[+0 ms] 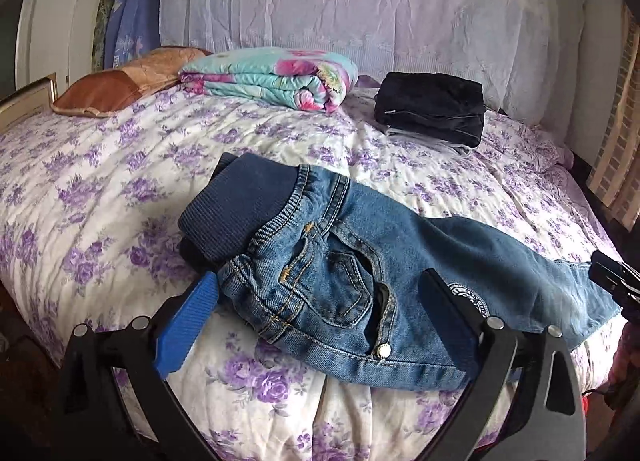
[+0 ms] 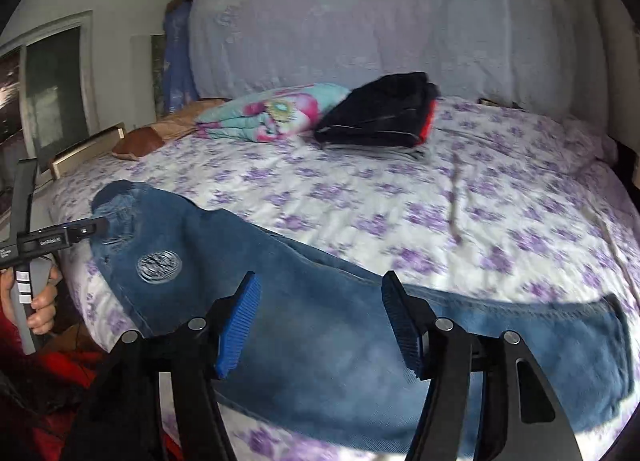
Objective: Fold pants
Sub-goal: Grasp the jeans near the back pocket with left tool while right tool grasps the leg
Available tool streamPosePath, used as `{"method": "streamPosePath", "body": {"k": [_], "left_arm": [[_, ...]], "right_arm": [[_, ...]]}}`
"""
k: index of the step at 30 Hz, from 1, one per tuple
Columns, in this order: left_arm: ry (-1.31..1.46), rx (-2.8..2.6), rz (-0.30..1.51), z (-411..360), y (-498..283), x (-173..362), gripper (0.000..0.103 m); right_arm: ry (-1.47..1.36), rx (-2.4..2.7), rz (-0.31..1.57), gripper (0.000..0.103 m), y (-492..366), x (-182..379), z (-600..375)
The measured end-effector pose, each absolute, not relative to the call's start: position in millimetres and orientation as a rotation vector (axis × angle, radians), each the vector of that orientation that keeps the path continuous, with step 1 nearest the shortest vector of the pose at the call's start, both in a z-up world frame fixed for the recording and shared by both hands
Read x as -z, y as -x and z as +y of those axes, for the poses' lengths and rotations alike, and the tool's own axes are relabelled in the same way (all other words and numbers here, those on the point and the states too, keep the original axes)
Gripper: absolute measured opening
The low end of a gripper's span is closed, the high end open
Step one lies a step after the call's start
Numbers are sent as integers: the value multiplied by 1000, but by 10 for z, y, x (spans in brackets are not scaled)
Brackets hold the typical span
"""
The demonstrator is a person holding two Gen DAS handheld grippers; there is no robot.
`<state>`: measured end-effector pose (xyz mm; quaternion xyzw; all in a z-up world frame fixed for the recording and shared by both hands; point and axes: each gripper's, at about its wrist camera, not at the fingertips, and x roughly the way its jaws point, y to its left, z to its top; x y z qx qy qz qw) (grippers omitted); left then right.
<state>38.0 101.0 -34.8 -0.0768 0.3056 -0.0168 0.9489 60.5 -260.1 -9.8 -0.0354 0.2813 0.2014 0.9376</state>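
A pair of small blue jeans (image 1: pixel 360 285) with a dark ribbed waistband lies on the flowered bedspread (image 1: pixel 120 165), waist to the left, legs running right. My left gripper (image 1: pixel 320 281) is open, its jaws spread over the pocket area just above the denim. My right gripper (image 2: pixel 320 293) is open over the leg part of the jeans (image 2: pixel 340 341), holding nothing. The round patch (image 2: pixel 159 262) on the denim shows left of it. The left gripper's body (image 2: pixel 60 239) appears at the left edge of the right wrist view, and the right gripper's tip (image 1: pixel 612 281) at the right edge of the left wrist view.
A folded flowered quilt (image 1: pixel 276 77), a brown pillow (image 1: pixel 120 81) and a stack of folded dark clothes (image 1: pixel 432 109) lie at the back of the bed. A pale headboard cover (image 1: pixel 360 1) stands behind. The bed's near edge drops off below the grippers.
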Motion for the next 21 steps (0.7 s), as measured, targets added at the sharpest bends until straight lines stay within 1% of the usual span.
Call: {"method": "streamPosePath", "body": {"k": [2, 3, 5, 6, 7, 8, 9, 11, 12, 13, 14, 16, 17, 19, 20, 21], "left_arm": [[138, 7, 645, 969, -446, 411, 97], [122, -14, 670, 960, -498, 481, 97], [72, -73, 743, 988, -669, 699, 99], [90, -52, 756, 1046, -743, 812, 99], [120, -22, 721, 1113, -738, 860, 99], [119, -14, 715, 1128, -743, 846, 99], [123, -19, 728, 1131, -749, 818, 99], [144, -18, 732, 1152, -704, 736, 99], [157, 6, 719, 1177, -642, 670, 98], [168, 27, 699, 1210, -566, 623, 98], [170, 30, 672, 1257, -473, 549, 98], [167, -11, 624, 1381, -309, 452, 98], [180, -21, 612, 1448, -255, 416, 98], [237, -24, 601, 1573, -178, 341, 98], [264, -12, 599, 1602, -177, 302, 98], [280, 12, 596, 1604, -220, 255, 98]], "right_arm": [[72, -521, 627, 35, -755, 174, -2316], [83, -548, 666, 30, -815, 235, -2178], [131, -529, 747, 28, -1038, 438, -2008], [141, -503, 774, 28, -1150, 563, -1999], [91, -515, 840, 27, -1290, 670, -2045], [-10, -526, 863, 23, -1380, 662, -2158], [-43, -472, 864, 0, -1418, 632, -2245], [-97, -482, 840, 0, -1387, 604, -2357], [-110, -468, 825, 1, -1324, 582, -2388], [-103, -454, 802, 5, -1248, 540, -2386], [-80, -450, 769, 6, -1147, 479, -2361], [-40, -476, 706, 7, -1028, 341, -2288], [-27, -497, 679, 12, -977, 277, -2232], [-18, -537, 646, 52, -940, 196, -2107], [-7, -549, 631, 56, -954, 165, -2054], [14, -557, 624, 56, -971, 163, -1982]]}}
